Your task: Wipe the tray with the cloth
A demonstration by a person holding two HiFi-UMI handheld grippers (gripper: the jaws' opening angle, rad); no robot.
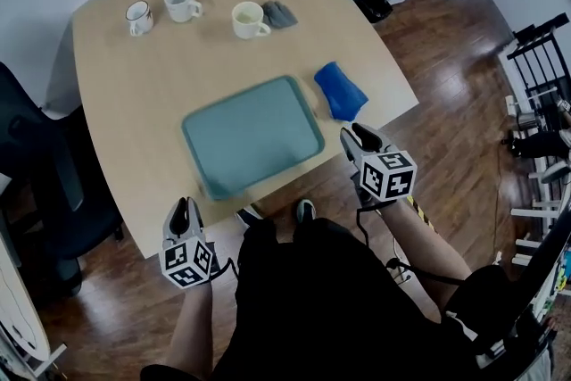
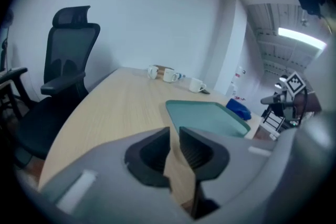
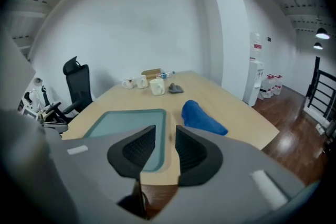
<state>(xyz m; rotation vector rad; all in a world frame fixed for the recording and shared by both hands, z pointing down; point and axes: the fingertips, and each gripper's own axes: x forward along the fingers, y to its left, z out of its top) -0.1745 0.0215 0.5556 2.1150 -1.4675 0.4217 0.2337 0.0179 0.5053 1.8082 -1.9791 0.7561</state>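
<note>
While the left gripper and right gripper hover empty, jaws slightly apart | cloth lies bunched on the tabletop just right of the tray | likely soft, light, limp (pinch its raised fold)

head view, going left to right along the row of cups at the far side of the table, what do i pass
patterned mug → white mug → cream mug → grey crumpled cloth
</note>
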